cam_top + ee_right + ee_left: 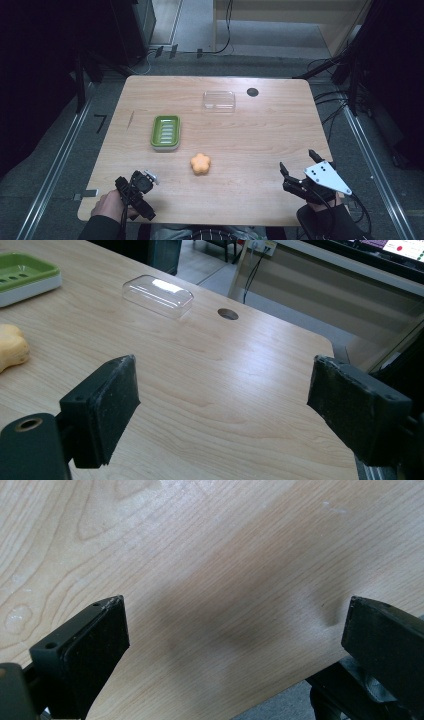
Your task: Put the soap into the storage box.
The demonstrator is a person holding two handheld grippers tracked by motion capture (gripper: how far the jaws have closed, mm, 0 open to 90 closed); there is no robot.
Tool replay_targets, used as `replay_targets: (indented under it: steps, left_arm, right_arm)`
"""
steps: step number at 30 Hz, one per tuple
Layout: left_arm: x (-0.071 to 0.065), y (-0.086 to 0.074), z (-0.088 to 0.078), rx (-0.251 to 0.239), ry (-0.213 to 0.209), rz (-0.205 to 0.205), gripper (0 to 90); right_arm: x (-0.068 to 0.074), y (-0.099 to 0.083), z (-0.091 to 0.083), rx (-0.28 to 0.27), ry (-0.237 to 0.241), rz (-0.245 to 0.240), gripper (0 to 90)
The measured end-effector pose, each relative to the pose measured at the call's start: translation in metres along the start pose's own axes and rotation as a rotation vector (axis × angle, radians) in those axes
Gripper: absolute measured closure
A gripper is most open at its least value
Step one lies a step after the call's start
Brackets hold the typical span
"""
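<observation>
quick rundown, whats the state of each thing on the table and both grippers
left gripper: open, nothing between the jaws
right gripper: open, nothing between the jaws
orange soap: loose on the table, untouched
green soap dish: uncovered, nothing in it
clear lid: off the dish, lying apart on the table

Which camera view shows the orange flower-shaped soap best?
The high view: the whole orange soap lies on the table, its lobes clear. The right gripper view catches one edge of it, cut off at the left border.
</observation>
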State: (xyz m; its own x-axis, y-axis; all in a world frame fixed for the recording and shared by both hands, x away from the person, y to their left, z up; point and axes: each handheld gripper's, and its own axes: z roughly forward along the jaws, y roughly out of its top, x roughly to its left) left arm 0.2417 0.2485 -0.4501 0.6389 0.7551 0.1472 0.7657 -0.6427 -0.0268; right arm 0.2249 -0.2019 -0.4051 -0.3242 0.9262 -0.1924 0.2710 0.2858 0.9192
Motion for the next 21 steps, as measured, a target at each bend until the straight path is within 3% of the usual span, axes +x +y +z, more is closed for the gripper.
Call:
replay_targets:
  steps: [12,15,16,21]
  left_arm:
    - [0.0000,0.0016,-0.0018,-0.009,0.002,-0.002,0.0]
    - [0.0006,0.0020,-0.0056,-0.048,0.000,-0.009,0.0]
    - [0.0016,0.0023,-0.0066,-0.062,-0.018,-0.012,0.0]
    - [0.0026,0.0066,-0.0092,-0.076,-0.022,-0.016,0.0]
  right_arm:
    - [-0.0003,-0.0007,-0.0016,0.000,-0.003,-0.001,13.4]
    - [0.0001,-0.0007,-0.0019,0.001,-0.004,0.000,13.4]
    - [0.0002,-0.0006,-0.0020,0.002,-0.004,-0.002,13.4]
    - [0.0004,-0.0005,-0.0019,0.003,-0.004,-0.005,13.3]
